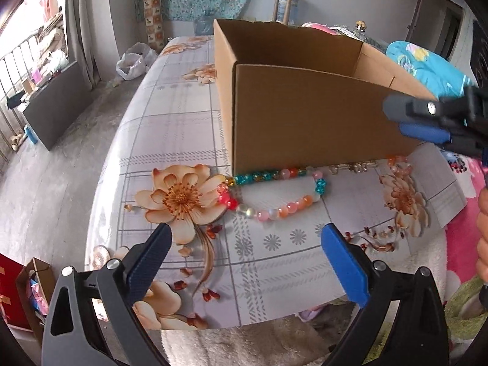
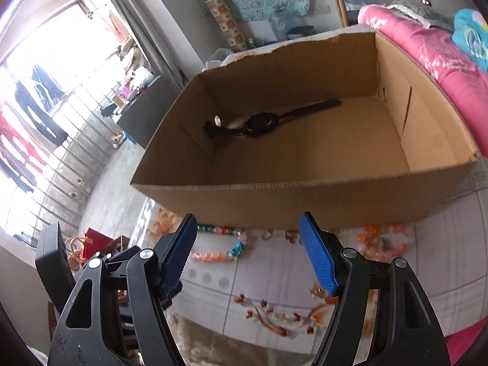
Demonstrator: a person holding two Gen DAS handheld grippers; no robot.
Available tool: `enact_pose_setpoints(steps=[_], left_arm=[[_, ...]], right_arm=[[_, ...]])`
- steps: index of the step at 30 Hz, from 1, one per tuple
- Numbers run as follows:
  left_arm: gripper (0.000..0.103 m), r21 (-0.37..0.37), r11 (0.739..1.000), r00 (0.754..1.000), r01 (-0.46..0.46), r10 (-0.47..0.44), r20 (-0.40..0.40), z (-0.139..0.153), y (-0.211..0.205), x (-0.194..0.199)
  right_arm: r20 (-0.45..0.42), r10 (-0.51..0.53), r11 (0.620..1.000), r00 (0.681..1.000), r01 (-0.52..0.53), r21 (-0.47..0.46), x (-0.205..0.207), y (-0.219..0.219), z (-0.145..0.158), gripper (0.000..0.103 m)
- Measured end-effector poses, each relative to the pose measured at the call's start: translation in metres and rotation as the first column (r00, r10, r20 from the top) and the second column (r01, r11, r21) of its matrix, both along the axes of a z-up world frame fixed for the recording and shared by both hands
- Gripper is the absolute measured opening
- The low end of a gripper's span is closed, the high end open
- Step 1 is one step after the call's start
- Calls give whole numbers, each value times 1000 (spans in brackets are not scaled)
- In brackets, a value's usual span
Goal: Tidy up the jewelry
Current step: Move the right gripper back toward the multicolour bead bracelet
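Note:
A long string of pink, orange and teal beads (image 1: 286,207) lies looped on the flowered tablecloth (image 1: 170,128), against the front wall of an open cardboard box (image 1: 305,116). An orange bead bracelet (image 1: 399,164) and a small metal piece (image 1: 353,167) lie further right. My left gripper (image 1: 247,235) hangs open just in front of the bead string, nothing between its fingers. In the right wrist view a black wristwatch (image 2: 262,123) lies inside the box (image 2: 274,204). My right gripper (image 2: 248,222) is open and empty over the box's near wall, above the beads (image 2: 219,256). It also shows as the right gripper (image 1: 395,117) at the box's right.
A pink quilt (image 2: 427,61) and blue cloth (image 1: 427,64) lie behind and right of the box. The table's left edge drops to a concrete floor with a plastic bag (image 1: 134,61), a dark cabinet (image 1: 58,103) and a red box (image 1: 12,292). A fluffy towel (image 1: 244,344) covers the near edge.

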State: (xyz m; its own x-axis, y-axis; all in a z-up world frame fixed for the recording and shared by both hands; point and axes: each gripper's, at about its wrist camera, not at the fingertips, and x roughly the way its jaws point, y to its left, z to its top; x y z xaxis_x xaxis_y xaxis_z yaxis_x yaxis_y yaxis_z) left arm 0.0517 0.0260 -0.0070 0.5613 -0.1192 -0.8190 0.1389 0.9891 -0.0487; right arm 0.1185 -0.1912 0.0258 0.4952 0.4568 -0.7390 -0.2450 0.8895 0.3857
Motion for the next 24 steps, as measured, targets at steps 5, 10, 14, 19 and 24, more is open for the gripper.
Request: enact_pose_setpoints(steps=[5, 10, 14, 19, 24], left_arm=[[96, 4, 1000, 1000, 23, -23, 4, -3, -7, -1], [96, 7, 998, 998, 57, -57, -3, -11, -17, -4], [96, 3, 998, 998, 68, -68, -15, -16, -20, -5], [96, 12, 998, 997, 58, -58, -49, -25, -21, -2], [96, 29, 998, 997, 48, -46, -61, -31, -26, 2]], right_arm=[[10, -13, 1000, 1000, 13, 14, 8, 3, -1, 68], [38, -26, 1000, 999, 26, 10, 0, -2, -4, 68], [70, -53, 997, 996, 56, -46, -19, -16, -4, 85], [48, -108, 974, 993, 115, -194, -40, -35, -15, 95], [44, -120, 944, 992, 128, -306, -50, -37, -23, 95]])
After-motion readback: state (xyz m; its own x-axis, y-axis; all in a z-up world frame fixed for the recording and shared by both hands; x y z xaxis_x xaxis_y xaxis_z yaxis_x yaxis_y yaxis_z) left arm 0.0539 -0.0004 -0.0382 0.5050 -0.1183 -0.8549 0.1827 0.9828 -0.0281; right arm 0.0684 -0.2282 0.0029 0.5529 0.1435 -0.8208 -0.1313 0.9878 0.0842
